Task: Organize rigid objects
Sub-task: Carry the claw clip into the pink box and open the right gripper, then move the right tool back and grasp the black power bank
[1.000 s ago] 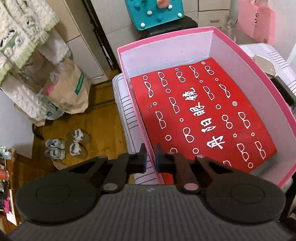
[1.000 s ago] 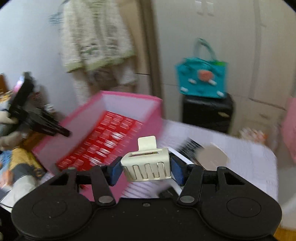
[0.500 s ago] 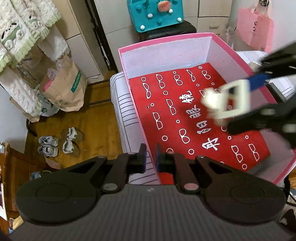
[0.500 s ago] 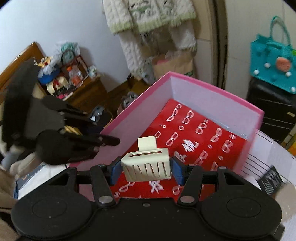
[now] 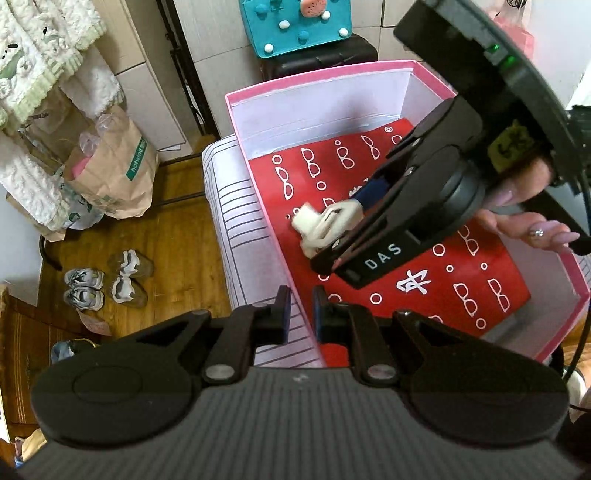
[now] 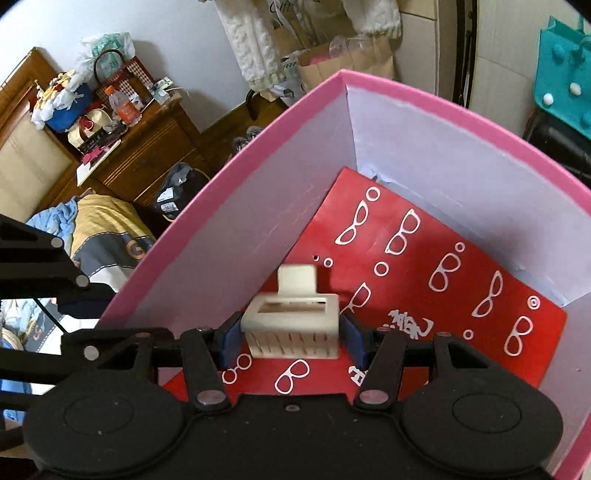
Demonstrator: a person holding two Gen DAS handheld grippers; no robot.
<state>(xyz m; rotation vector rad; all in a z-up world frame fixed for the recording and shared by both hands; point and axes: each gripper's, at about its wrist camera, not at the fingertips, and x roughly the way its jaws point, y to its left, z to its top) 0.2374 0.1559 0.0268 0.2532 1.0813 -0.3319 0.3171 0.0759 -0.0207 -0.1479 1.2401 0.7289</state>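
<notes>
A pink box (image 5: 321,79) with white inner walls and a red glasses-print sheet (image 5: 476,295) on its floor stands on a striped surface. My left gripper (image 5: 299,315) is shut on the box's near-left wall. My right gripper (image 6: 291,338) reaches down into the box, its blue pads at the sides of a cream hair claw clip (image 6: 295,325), low over the red sheet (image 6: 424,280). A thin gap shows at each pad; the clip looks slightly blurred. In the left wrist view the clip (image 5: 325,223) sits near the box's left wall.
A teal bag (image 5: 295,26) on a black case stands behind the box. A paper bag (image 5: 110,173) and shoes (image 5: 107,280) lie on the wooden floor to the left. A wooden dresser (image 6: 122,147) with clutter stands beyond the box.
My right gripper has moved from above the table into the box and lowered the clip toward the red sheet near the left wall. The left gripper has kept its hold on the wall.
</notes>
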